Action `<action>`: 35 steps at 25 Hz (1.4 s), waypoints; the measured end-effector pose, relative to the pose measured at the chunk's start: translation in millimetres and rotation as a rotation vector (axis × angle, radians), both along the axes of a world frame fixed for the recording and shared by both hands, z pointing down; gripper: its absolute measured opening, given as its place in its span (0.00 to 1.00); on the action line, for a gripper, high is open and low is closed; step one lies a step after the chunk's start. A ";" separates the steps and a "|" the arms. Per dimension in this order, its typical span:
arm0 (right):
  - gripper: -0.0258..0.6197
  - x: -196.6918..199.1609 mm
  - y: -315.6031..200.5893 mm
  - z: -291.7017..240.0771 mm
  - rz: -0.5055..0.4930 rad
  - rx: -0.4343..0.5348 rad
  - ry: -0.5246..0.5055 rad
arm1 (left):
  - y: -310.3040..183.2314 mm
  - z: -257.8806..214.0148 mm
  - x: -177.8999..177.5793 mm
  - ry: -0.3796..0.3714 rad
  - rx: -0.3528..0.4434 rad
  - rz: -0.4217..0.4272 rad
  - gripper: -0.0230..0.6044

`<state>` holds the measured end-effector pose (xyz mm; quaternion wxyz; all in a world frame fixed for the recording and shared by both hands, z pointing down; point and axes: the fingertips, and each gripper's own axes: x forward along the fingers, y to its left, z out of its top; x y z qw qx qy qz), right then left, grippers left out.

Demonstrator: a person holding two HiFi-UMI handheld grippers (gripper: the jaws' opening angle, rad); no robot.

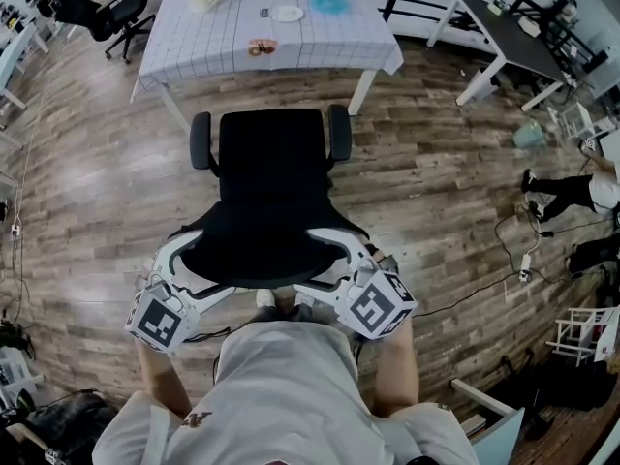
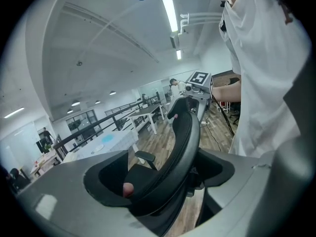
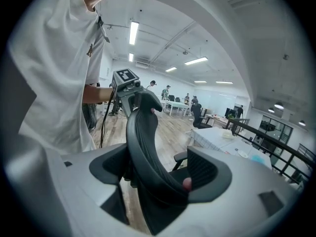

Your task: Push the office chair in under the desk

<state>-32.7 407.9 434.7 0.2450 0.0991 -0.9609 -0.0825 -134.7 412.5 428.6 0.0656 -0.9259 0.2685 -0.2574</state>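
A black office chair [image 1: 274, 153] stands on the wood floor, facing a desk [image 1: 223, 46] under a white checked cloth, with a gap of floor between them. I stand behind its curved backrest [image 1: 266, 250]. My left gripper [image 1: 197, 240] clamps the backrest's upper left edge and my right gripper [image 1: 341, 237] the upper right edge. In the left gripper view the backrest [image 2: 185, 132] runs between the jaws of the left gripper [image 2: 163, 179]. The right gripper view shows the same backrest [image 3: 143, 142] wedged in the right gripper [image 3: 158, 177].
On the desk lie a white plate [image 1: 286, 13], a blue item [image 1: 329, 4] and a small orange thing [image 1: 262, 47]. Another black chair [image 1: 116, 13] stands far left. A dark desk [image 1: 513, 37], a person's legs [image 1: 562, 192] and floor cables [image 1: 513, 260] are at the right.
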 end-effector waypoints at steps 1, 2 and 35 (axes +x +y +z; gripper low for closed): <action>0.61 0.5 -0.8 -0.4 -0.004 0.000 -0.003 | -0.5 0.0 0.8 0.002 -0.002 -0.004 0.71; 0.61 1.0 -1.8 -0.8 -0.010 0.000 -0.005 | -1.3 -0.2 1.4 0.002 -0.005 -0.009 0.71; 0.62 -6.2 -60.7 1.7 -0.031 -0.052 0.041 | -61.4 -2.0 -5.4 0.019 -0.007 -0.004 0.74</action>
